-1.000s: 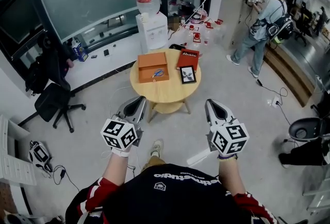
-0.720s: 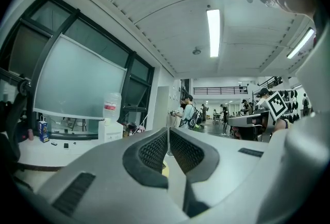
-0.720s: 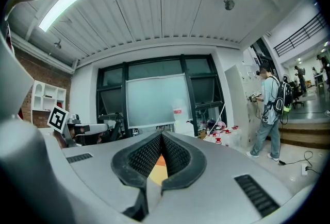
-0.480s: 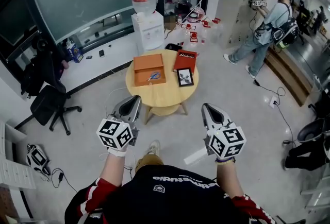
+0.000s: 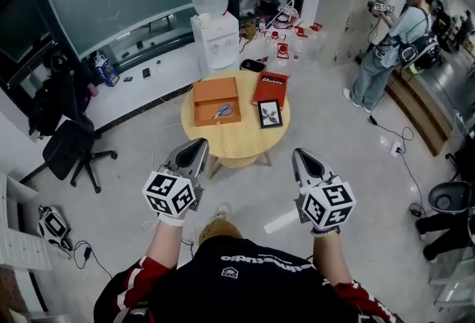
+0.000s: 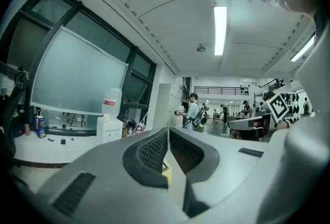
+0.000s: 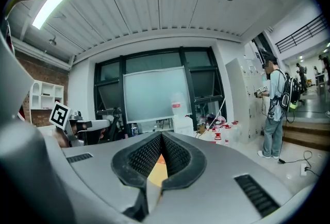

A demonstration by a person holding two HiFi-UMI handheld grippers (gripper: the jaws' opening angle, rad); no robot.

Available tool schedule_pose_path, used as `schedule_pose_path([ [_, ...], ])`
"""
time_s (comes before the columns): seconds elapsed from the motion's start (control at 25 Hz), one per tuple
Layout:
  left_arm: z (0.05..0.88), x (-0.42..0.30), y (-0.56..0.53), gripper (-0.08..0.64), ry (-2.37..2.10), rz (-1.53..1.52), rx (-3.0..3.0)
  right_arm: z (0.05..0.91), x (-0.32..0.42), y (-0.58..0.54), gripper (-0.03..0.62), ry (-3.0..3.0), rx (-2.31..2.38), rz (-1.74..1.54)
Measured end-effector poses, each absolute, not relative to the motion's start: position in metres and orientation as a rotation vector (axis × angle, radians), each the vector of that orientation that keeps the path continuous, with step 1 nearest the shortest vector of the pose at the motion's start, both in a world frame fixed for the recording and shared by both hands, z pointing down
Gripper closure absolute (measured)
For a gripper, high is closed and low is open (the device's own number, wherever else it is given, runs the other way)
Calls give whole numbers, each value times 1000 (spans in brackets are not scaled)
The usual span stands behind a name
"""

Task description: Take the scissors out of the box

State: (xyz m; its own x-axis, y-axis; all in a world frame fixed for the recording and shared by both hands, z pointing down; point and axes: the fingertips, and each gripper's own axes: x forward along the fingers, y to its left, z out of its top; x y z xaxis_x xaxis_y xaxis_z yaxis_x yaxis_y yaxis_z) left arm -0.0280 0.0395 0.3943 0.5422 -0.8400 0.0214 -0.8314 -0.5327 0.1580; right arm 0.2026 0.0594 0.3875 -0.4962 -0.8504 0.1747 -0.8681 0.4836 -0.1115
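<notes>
Round table (image 5: pixel 237 139): pale wood top, ahead of you on the grey floor, well apart from both grippers.
White boxy water dispenser (image 5: pixel 217 43) beyond the table's far side, with a clear bottle on top.
Black swivel chair (image 5: pixel 71 148) at left. A person (image 5: pixel 392 38) stands far right, partly blurred.
Your left gripper (image 5: pixel 198 144) and your right gripper (image 5: pixel 299 154): grey moulded plastic, each carrying a marker cube and held near you, short of the table. Their own views show both sets of jaws pressed together at the tips with nothing between them. The ribbed black pads (image 7: pixel 145 153) leave only a narrow wedge of table colour behind the tips.
Orange box (image 5: pixel 207 93): flat, square, open, on the table's left half.
Red flat pack (image 5: pixel 271 83) at far right of the tabletop, with a black-framed card (image 5: pixel 270 113) just nearer; the print on both is too small to read.
Scissors (image 5: pixel 225 112): lying inside the box, toward its near right. The handles look blue; the blades are hard to make out.
</notes>
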Motion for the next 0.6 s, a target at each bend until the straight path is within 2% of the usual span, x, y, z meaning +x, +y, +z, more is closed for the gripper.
schedule_pose_path([
  [0.6,383,-61,-54,531,-1444,-35,2642,361,176,-36,565,-2610,1555,263],
])
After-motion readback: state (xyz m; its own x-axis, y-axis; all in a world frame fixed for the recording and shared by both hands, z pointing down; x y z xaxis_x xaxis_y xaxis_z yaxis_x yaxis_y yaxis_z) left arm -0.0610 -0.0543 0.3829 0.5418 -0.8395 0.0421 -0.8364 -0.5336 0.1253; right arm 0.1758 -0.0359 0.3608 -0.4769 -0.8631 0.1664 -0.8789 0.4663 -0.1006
